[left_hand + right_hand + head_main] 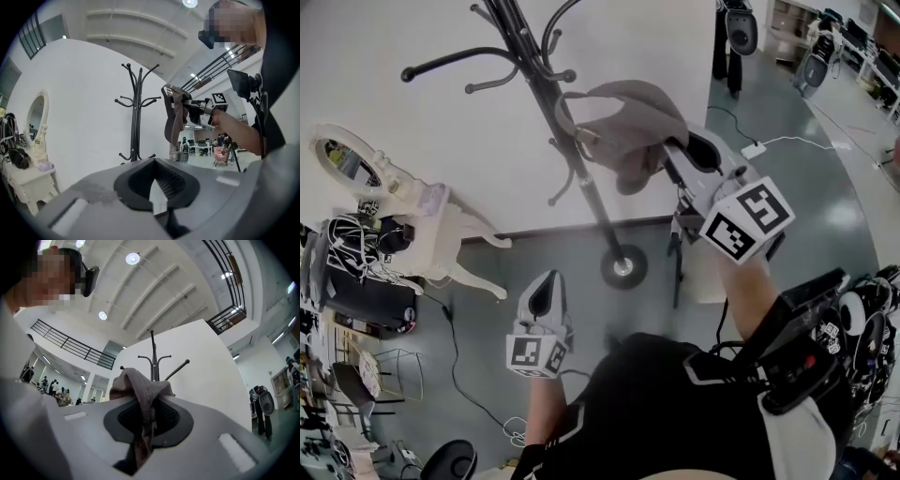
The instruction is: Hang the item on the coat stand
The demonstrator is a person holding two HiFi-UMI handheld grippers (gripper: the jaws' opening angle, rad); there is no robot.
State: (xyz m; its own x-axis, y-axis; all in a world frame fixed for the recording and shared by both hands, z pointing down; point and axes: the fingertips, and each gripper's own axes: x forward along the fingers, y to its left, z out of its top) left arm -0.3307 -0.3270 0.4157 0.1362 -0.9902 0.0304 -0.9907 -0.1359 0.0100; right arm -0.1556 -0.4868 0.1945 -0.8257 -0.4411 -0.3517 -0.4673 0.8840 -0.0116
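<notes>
**OPERATOR:** What is the right gripper (148,416) carrying?

**SPOTTER:** Your right gripper is clamped on the grey cap (139,380). A fold of fabric is pinched between the pads and the rest drapes over the jaws. In your head view the cap rides at 1 o'clock, raised just to the right of the coat stand (587,187) and level with the hooks halfway up its pole. I can't tell whether the fabric touches one of them.

**OPERATOR:** And the other side?

**SPOTTER:** Your left gripper (547,286) sits low at 6 o'clock, jaws together with nothing between them, well apart from the stand.

**OPERATOR:** How do I land the cap cleanly?

**SPOTTER:** As I judge it, you are on the final approach.
- Carry the cap above a hook's tip, toward 11 o'clock.
- Lower it so the crown or back opening drops over the tip, rather than laying the cloth across the arm.
- Let go only once the hook bears the weight, because limp fabric on a shallow drape will likely slide off.
- Come in from above. The stand rests on one small round base (623,269), so a sideways nudge could rock it.
</notes>
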